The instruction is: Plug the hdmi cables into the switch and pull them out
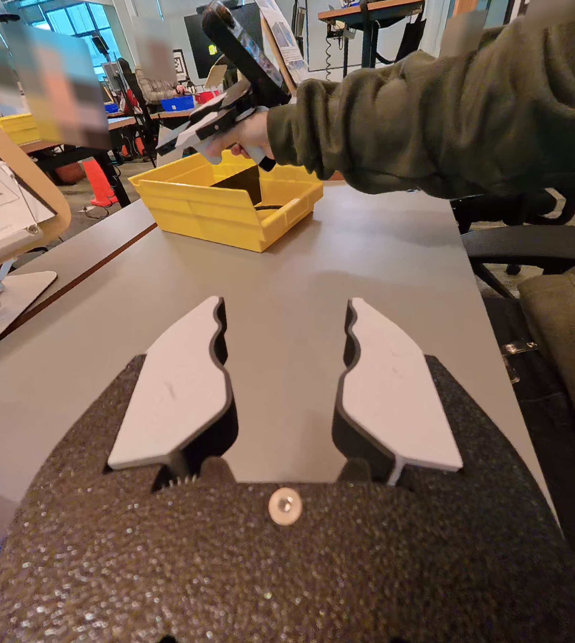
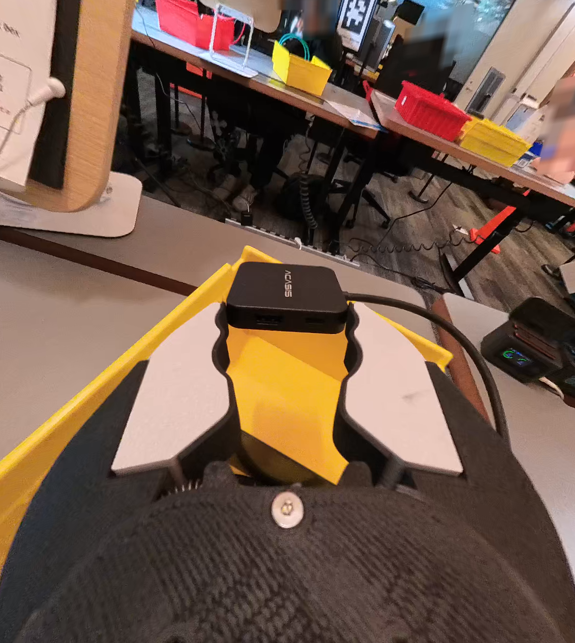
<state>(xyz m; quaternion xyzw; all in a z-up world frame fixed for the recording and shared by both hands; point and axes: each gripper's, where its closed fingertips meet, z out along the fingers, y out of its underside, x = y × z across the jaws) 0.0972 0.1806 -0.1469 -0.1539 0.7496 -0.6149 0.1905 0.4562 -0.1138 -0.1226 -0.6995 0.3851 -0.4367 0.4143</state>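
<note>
- The switch (image 2: 286, 295), a small flat black box with rounded corners, sits between the fingertips of the right gripper (image 2: 286, 315), raised above the floor of the yellow bin (image 2: 289, 393). Two ports show on the edge that faces the camera.
- The right gripper's pale fingers (image 2: 178, 389) stand fairly wide, with their black inner edges pressed against the two sides of the box, so the tongs have hold of it.
- A black cable (image 2: 460, 344) leaves the right side of the switch and curves down past the right finger towards the camera. I cannot tell from here which cable it is.
- The yellow bin rests on the grey table (image 1: 366, 264), near its far end. In the left wrist view a dark shape and a bit of black cord show inside it.
- From that view, the right gripper (image 1: 188, 135) is held over the bin by a hand (image 1: 247, 139) in an olive-green sleeve (image 1: 453, 114), its nose pointing down and to the left.
- The left gripper (image 1: 285, 313) hangs low above the bare table, well back from the bin, its jaws spread wide with nothing between them.
- A board on a stand (image 1: 7, 208) with a paper sheet stands at the table's left edge.
- Further tables across the room carry red and yellow bins (image 2: 429, 111).
</note>
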